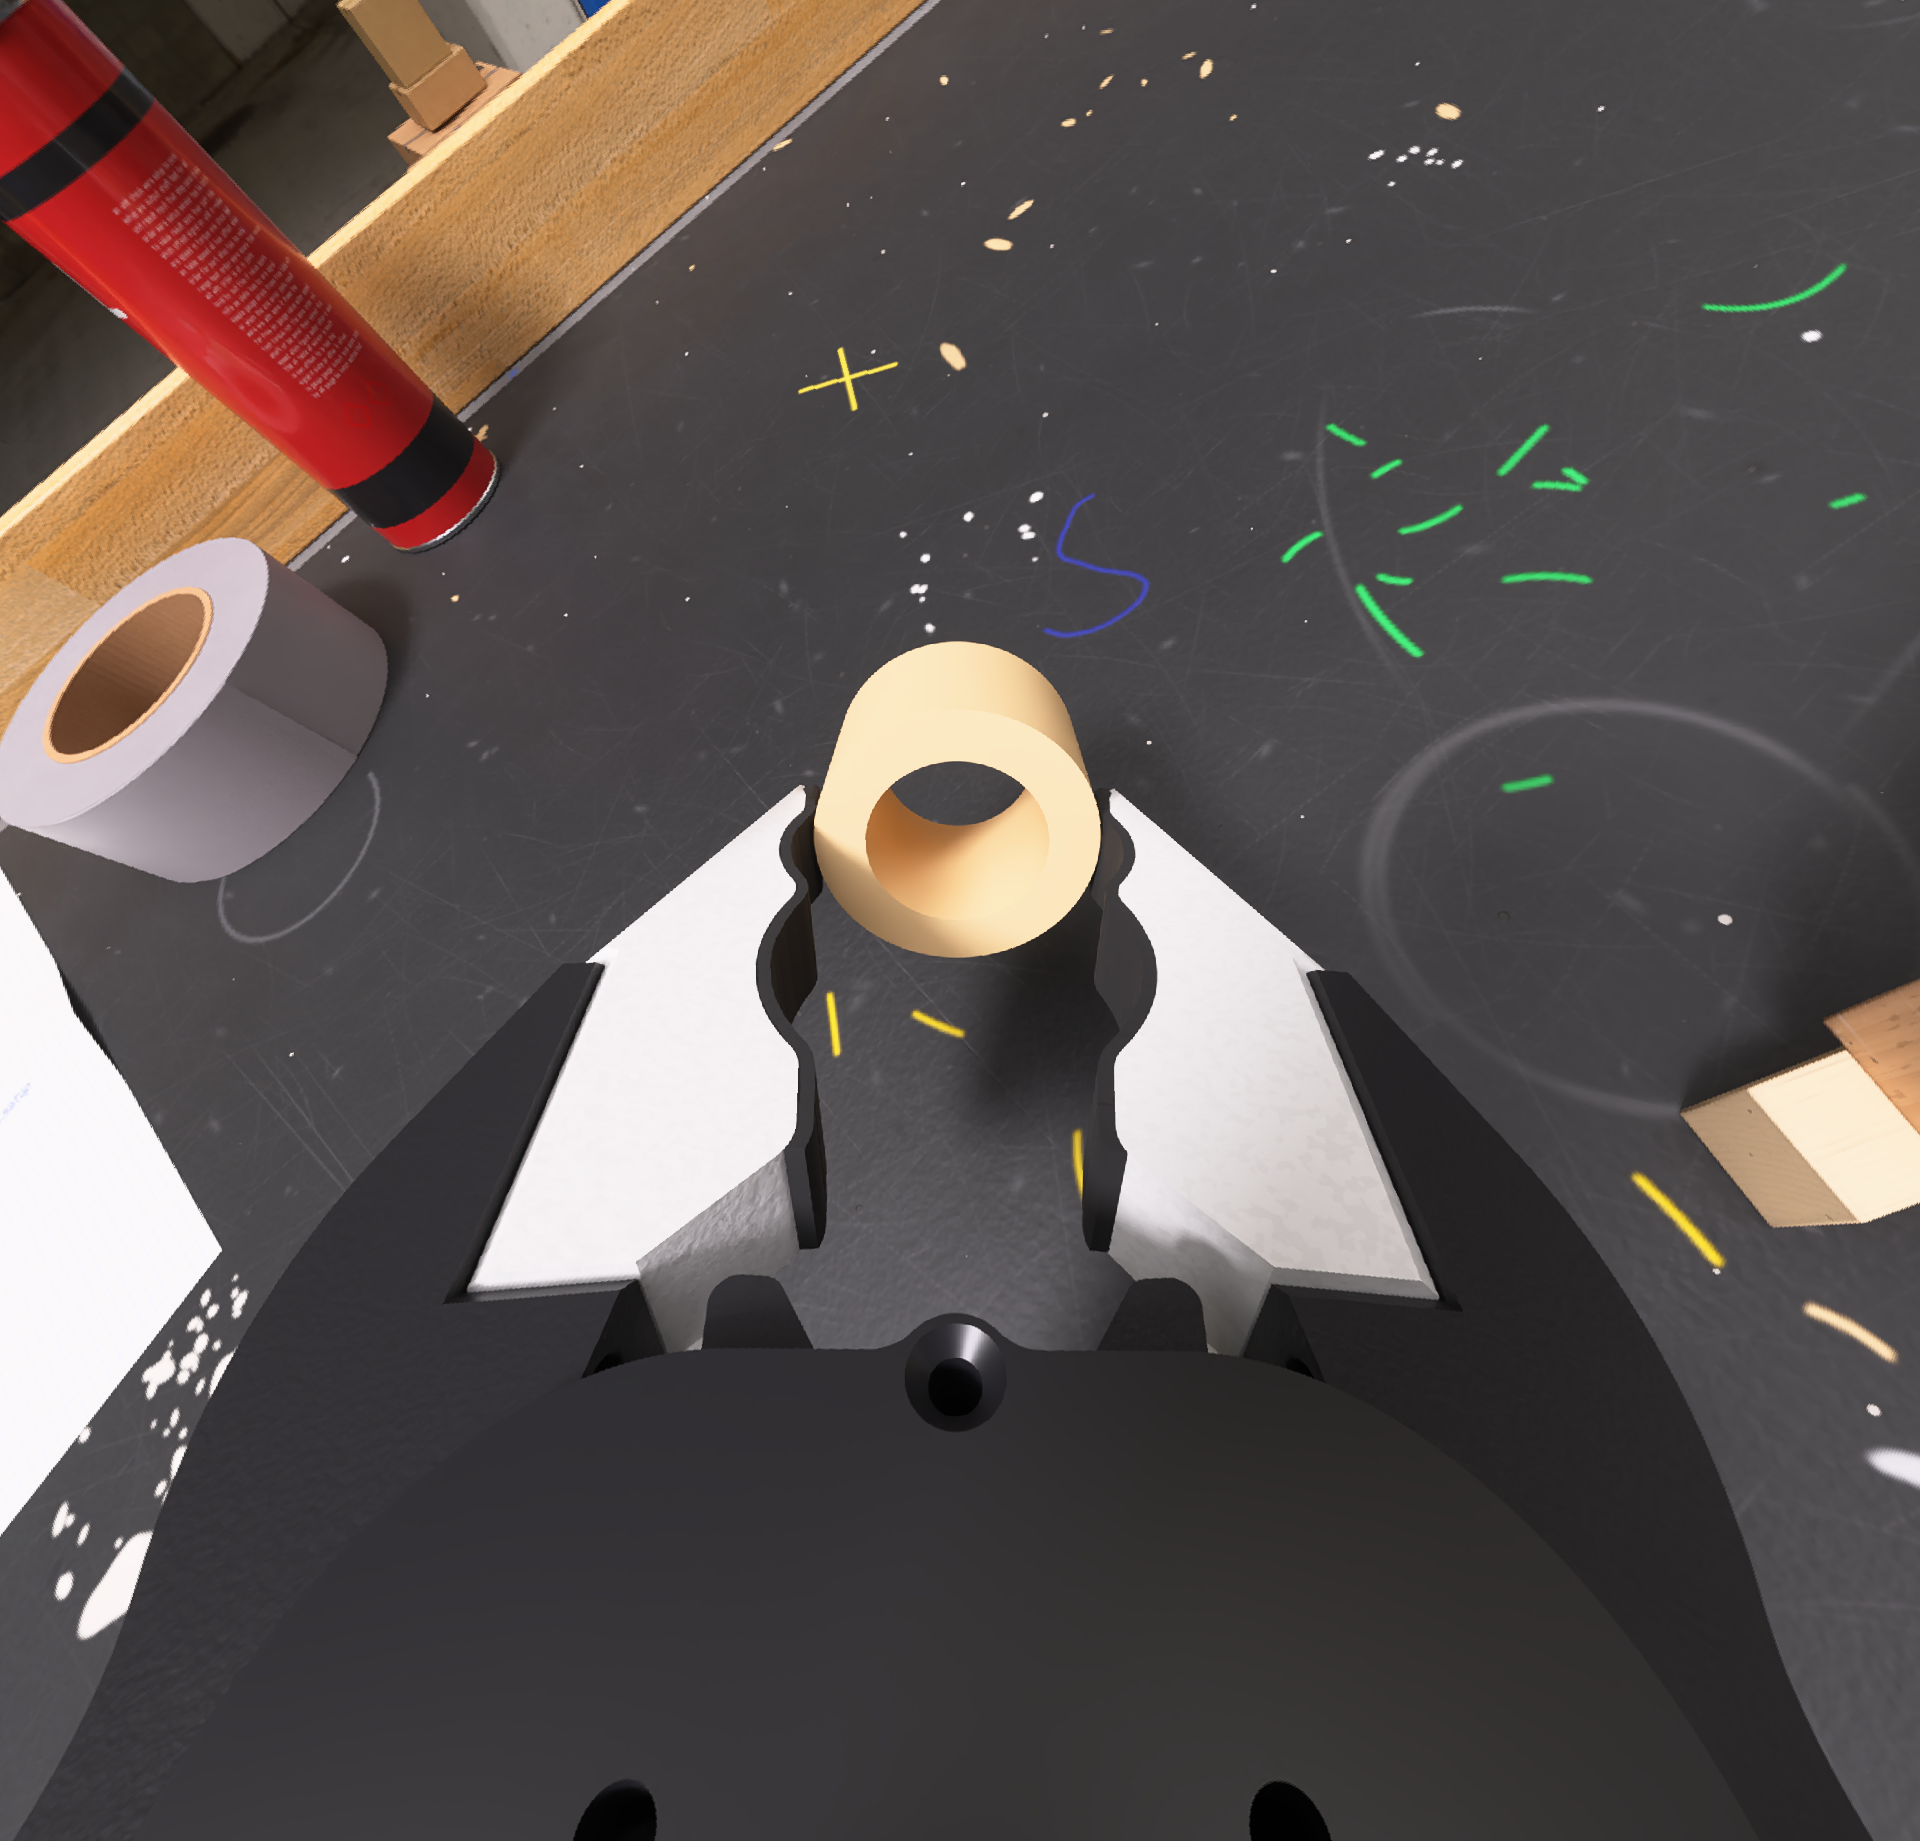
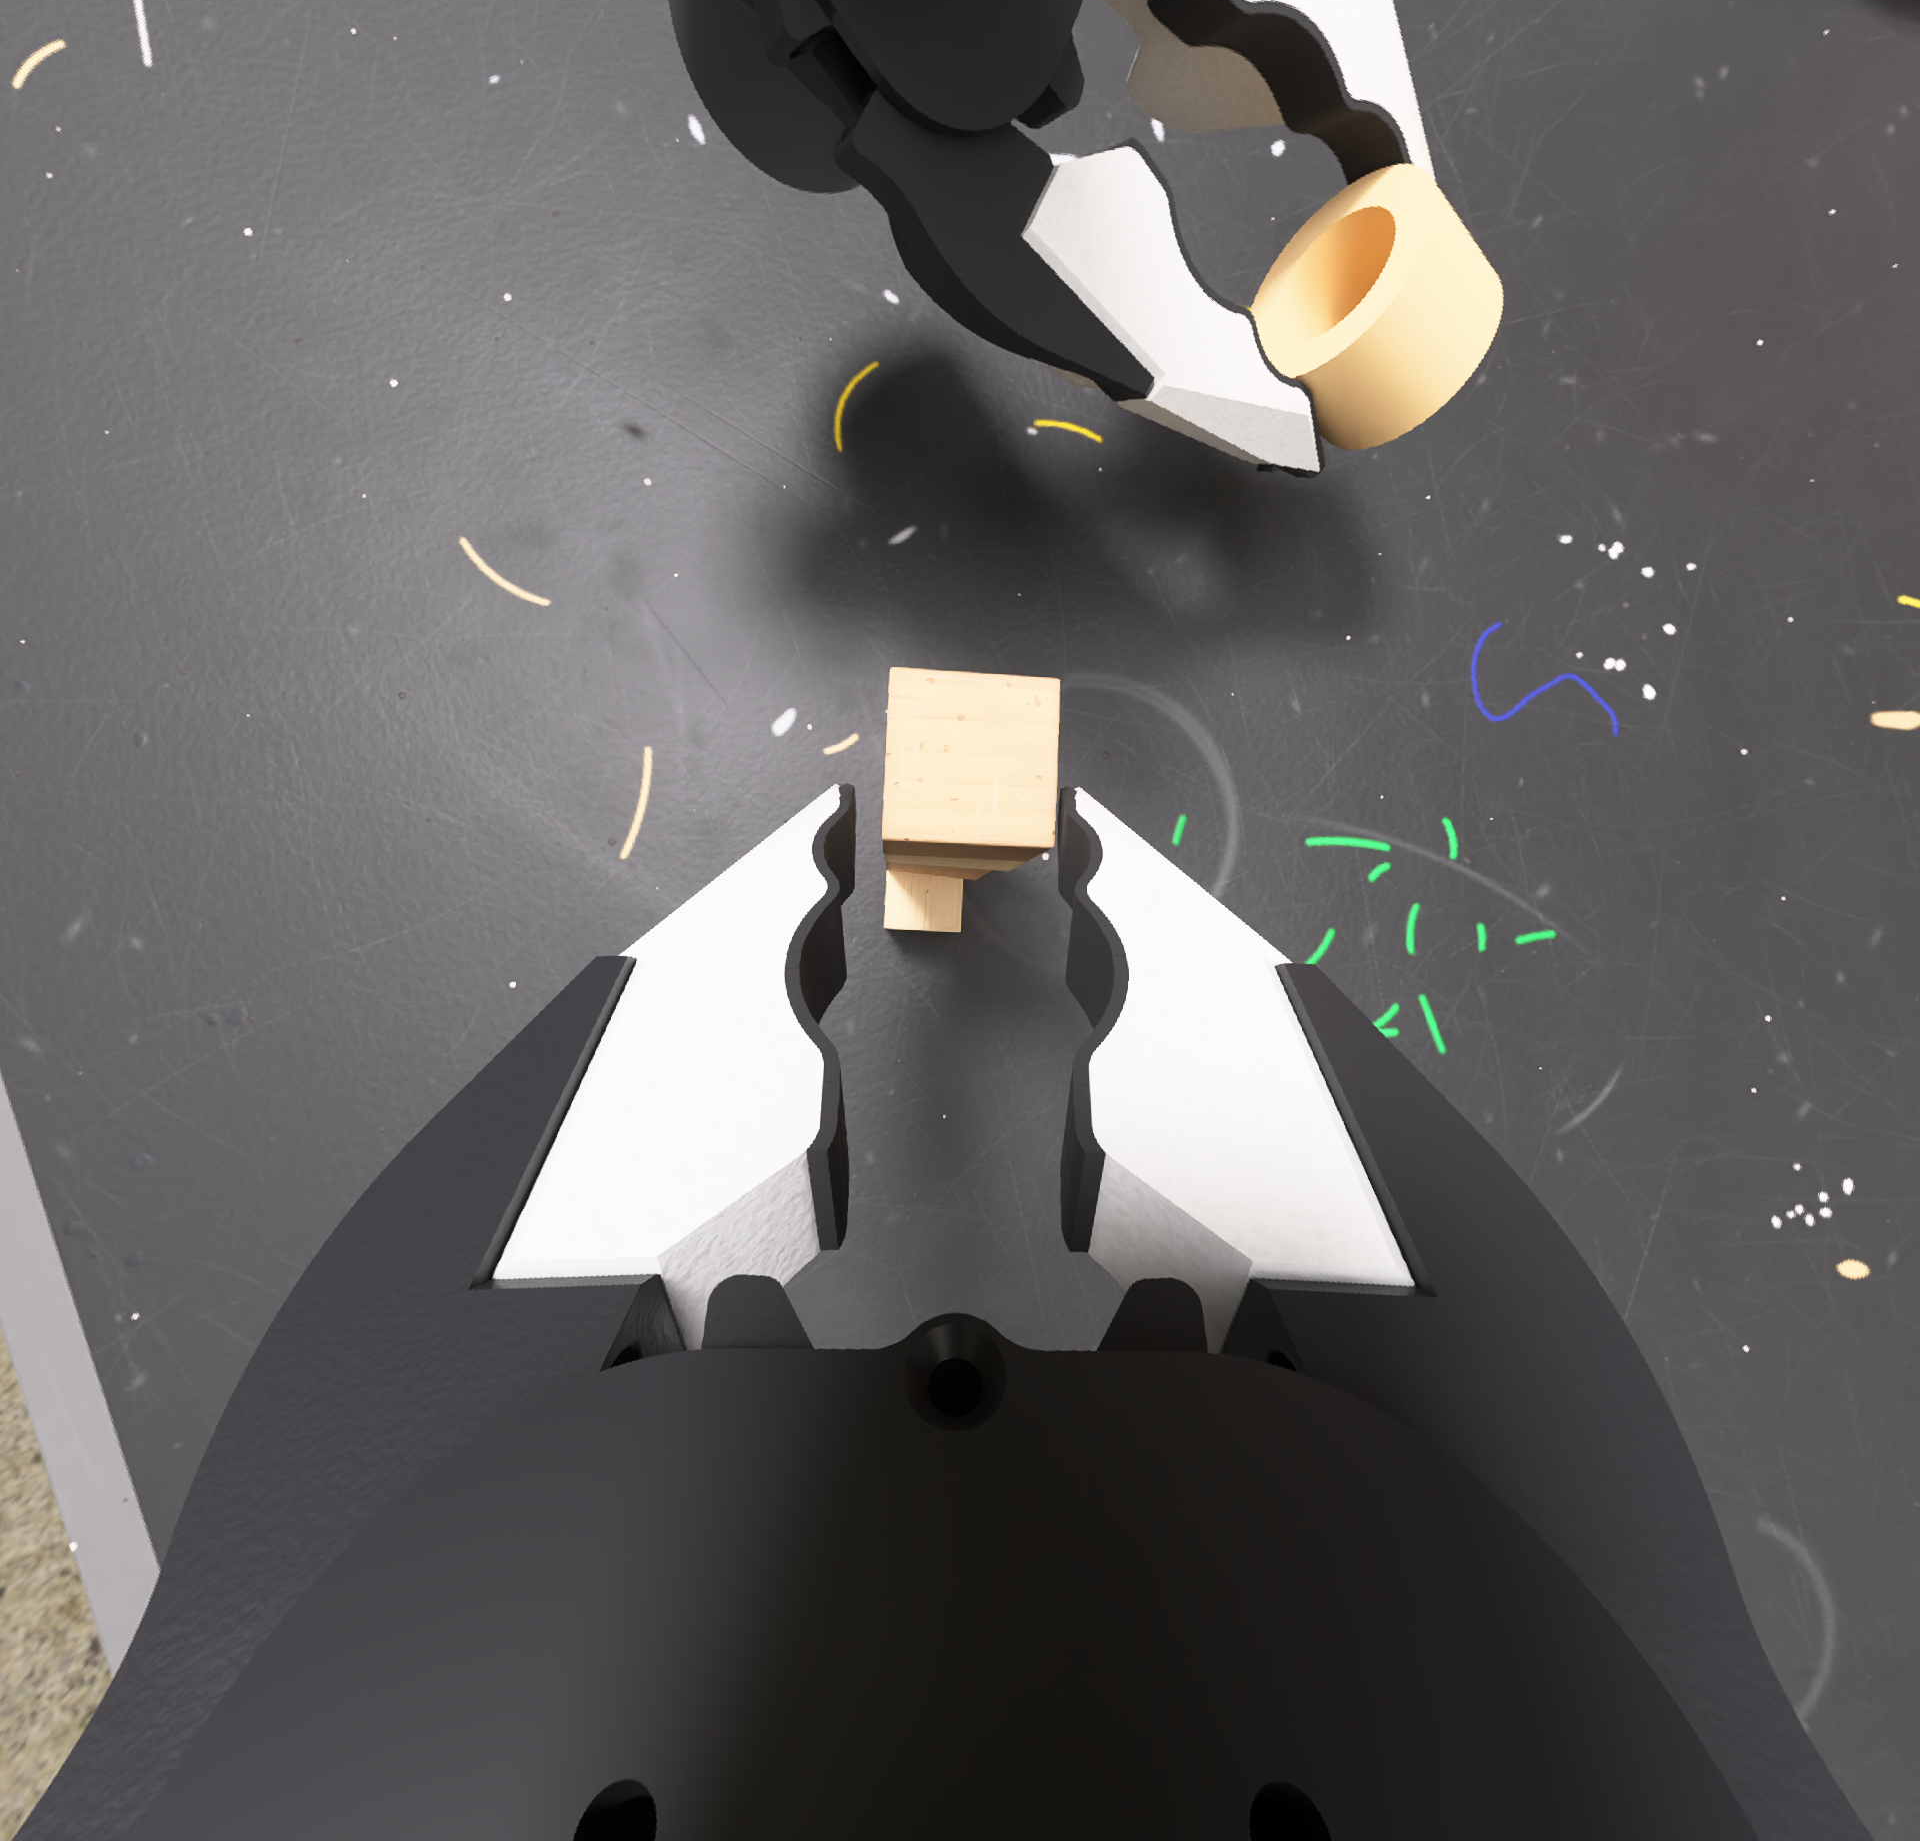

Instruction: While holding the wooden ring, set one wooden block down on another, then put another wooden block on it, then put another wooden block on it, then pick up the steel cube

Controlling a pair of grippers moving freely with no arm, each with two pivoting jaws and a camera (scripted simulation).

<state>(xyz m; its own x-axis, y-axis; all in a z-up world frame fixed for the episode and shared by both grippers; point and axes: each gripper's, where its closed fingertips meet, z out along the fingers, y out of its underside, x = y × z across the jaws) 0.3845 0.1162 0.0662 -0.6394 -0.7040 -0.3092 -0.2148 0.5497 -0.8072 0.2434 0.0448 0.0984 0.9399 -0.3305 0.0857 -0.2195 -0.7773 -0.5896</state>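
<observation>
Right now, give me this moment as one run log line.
left gripper: shut on wooden ring | right gripper: around top wooden block, contact unclear | stack: blocks beneath | steel cube: unseen

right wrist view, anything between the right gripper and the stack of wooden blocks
Nothing visible does. The right gripper hangs right over the wooden block stack, jaws flanking the top block with small gaps on both sides.

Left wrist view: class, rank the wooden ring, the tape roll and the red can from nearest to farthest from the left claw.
1. Wooden ring, gripped between the left claw's fingertips.
2. Tape roll, on the left.
3. Red can, far left, by the wooden beam.
</observation>
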